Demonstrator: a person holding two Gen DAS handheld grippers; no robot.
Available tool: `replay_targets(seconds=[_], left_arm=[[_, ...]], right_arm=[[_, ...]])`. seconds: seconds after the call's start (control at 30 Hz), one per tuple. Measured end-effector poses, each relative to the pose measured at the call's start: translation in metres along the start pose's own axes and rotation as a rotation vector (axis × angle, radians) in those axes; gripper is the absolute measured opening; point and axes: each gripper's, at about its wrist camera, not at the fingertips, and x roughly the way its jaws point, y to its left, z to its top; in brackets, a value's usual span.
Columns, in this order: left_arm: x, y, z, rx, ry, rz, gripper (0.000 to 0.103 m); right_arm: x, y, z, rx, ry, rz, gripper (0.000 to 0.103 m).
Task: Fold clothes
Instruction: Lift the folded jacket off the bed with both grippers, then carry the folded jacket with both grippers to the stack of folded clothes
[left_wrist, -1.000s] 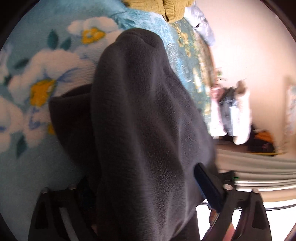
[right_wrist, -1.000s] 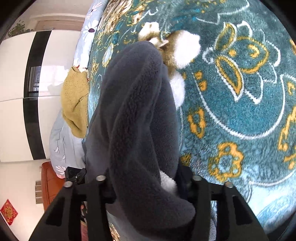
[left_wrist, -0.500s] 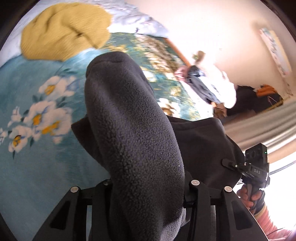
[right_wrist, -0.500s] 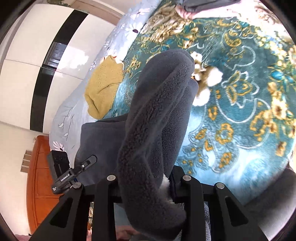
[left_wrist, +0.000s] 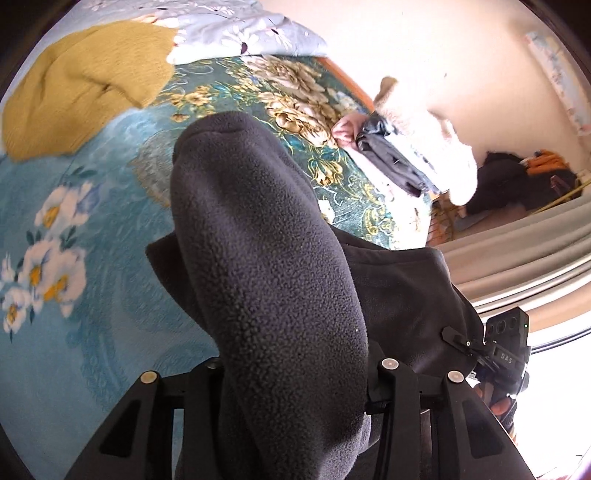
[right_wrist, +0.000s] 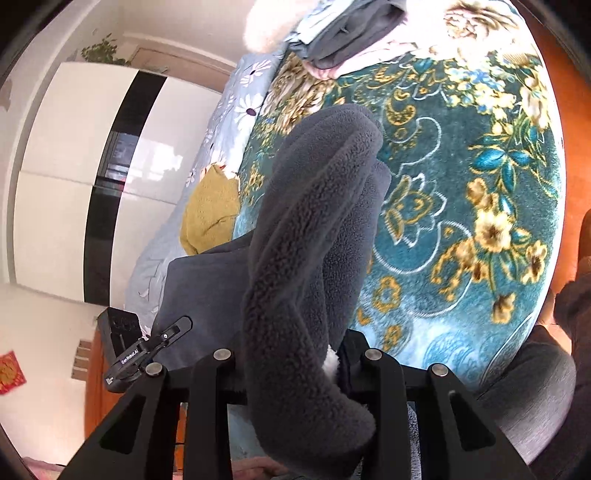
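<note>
A dark grey fleece garment (left_wrist: 266, 266) hangs between my two grippers above a teal floral blanket (left_wrist: 74, 295). My left gripper (left_wrist: 299, 365) is shut on one bunched edge of the fleece, which bulges up over its fingers. My right gripper (right_wrist: 295, 358) is shut on another bunched edge of the same fleece (right_wrist: 314, 229), with a bit of white lining at its jaws. Each gripper shows in the other's view: the right one in the left wrist view (left_wrist: 495, 350), the left one in the right wrist view (right_wrist: 144, 350).
A yellow knit sweater (left_wrist: 74, 85) lies on the blanket's far side, also seen in the right wrist view (right_wrist: 210, 210). A stack of clothes (left_wrist: 402, 147) sits at the bed's far end. A pale floral quilt (left_wrist: 240, 29) borders the blanket. White wardrobe doors (right_wrist: 74, 166) stand beyond.
Both grippers have lifted the fleece up and away from the blanket, still shut on it. More of the bed and room shows, and the garment now spans between them.
</note>
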Motion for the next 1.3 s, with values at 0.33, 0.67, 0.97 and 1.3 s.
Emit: replay_targets(seconds=[0.33, 0.67, 0.97, 1.3], left_arm=[[0.115, -0.129, 0.083, 0.056, 0.034, 0.126, 0.044], [0.135, -0.239, 0.123, 0.001, 0.104, 0.059, 0.044], [0.07, -0.345, 0.166, -0.016, 0.049, -0.083, 0.044], [0.034, -0.373, 0.273, 0.048, -0.077, -0.174, 0.044]], right_arm=[[-0.031, -0.08, 0.079, -0.031, -0.021, 0.059, 0.034], [-0.143, -0.083, 0.132, -0.022, -0.05, 0.015, 0.034], [-0.273, 0.021, 0.207, -0.133, -0.031, -0.029, 0.034], [-0.318, 0.112, 0.315, -0.317, -0.06, -0.012, 0.034]])
